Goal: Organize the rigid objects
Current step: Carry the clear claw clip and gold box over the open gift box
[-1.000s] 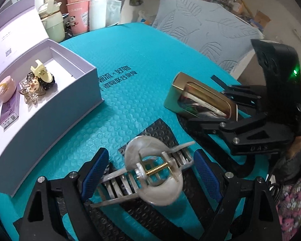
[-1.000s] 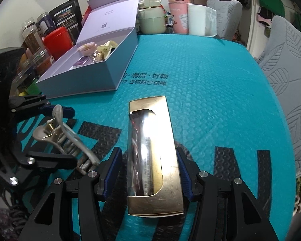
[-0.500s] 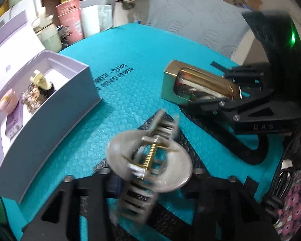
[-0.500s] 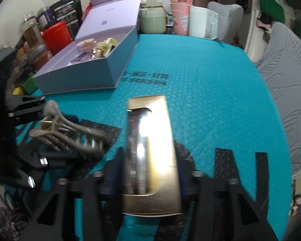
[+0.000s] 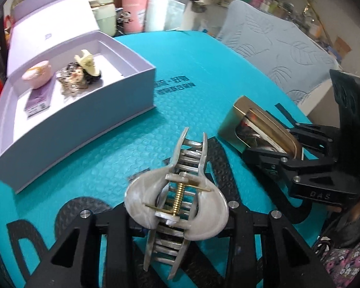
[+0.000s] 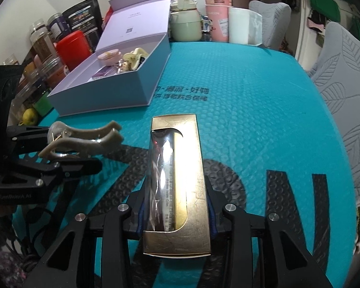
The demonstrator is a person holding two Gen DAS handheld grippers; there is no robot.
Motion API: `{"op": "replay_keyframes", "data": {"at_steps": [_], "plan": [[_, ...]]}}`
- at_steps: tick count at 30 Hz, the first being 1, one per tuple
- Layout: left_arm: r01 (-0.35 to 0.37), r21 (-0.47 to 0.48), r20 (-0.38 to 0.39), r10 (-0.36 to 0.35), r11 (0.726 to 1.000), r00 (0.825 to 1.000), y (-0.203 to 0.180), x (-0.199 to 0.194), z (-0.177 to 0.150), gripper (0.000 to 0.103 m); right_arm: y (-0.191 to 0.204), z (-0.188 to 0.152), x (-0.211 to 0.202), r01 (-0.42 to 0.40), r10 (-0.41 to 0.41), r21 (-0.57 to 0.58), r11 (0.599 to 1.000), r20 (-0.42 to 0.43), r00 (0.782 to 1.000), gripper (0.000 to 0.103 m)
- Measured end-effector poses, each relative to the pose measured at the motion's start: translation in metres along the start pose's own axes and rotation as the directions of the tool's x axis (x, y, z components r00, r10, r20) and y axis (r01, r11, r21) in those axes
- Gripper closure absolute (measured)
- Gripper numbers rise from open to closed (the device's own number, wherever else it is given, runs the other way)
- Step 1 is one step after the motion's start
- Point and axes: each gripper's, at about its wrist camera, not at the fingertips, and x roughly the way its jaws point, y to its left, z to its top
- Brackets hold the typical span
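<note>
A pearl-grey hair claw clip [image 5: 177, 199] sits between the jaws of my left gripper [image 5: 180, 218], which is shut on its rounded handles, teeth pointing away over the teal mat. The right wrist view shows that clip [image 6: 81, 141] from the side, held off the mat. My right gripper [image 6: 175, 218] is shut on the sides of a long gold box [image 6: 177, 187] with a clear window. In the left wrist view the gold box [image 5: 256, 129] appears at right. An open lavender box [image 5: 84, 124] to the left holds a pink compact [image 5: 37, 73], other clips and a small purple pack.
The lavender box's lid [image 6: 136, 26] stands upright behind it. Pink cups [image 6: 217, 14], a white container [image 6: 242, 26] and a green jug [image 6: 186, 21] line the far edge. Jars and a red canister [image 6: 72, 48] crowd the left. Grey chairs [image 6: 348, 72] stand at right.
My left jaws closed on the claw clip, which lifted and turned so its teeth point away. My right jaws closed onto the gold box. Both hands stayed roughly in place.
</note>
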Motion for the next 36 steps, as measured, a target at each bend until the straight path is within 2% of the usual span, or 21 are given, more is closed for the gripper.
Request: {"op": "replay_keyframes", "data": {"at_steps": [20,30,36], "plan": [[-0.095,-0.163,0.087,0.11,0.982,0.99,0.039,-0.047,-0.027,0.067,0.063,0.013,0.004,-0.089,0.091,-0.118,0.989,0.009,0.996,0.065],[-0.11,-0.215,0.133,0.14,0.97,0.981,0.061,-0.07,-0.018,0.067,0.089,0.036,0.005,-0.114,0.119,-0.156,0.981,0.02,0.993,0.065],[-0.115,-0.205,0.156,0.149,0.972,0.976,0.065,-0.08,-0.006,0.067,0.097,0.049,0.002,-0.125,0.132,-0.172,0.977,0.031,0.991,0.065]]}}
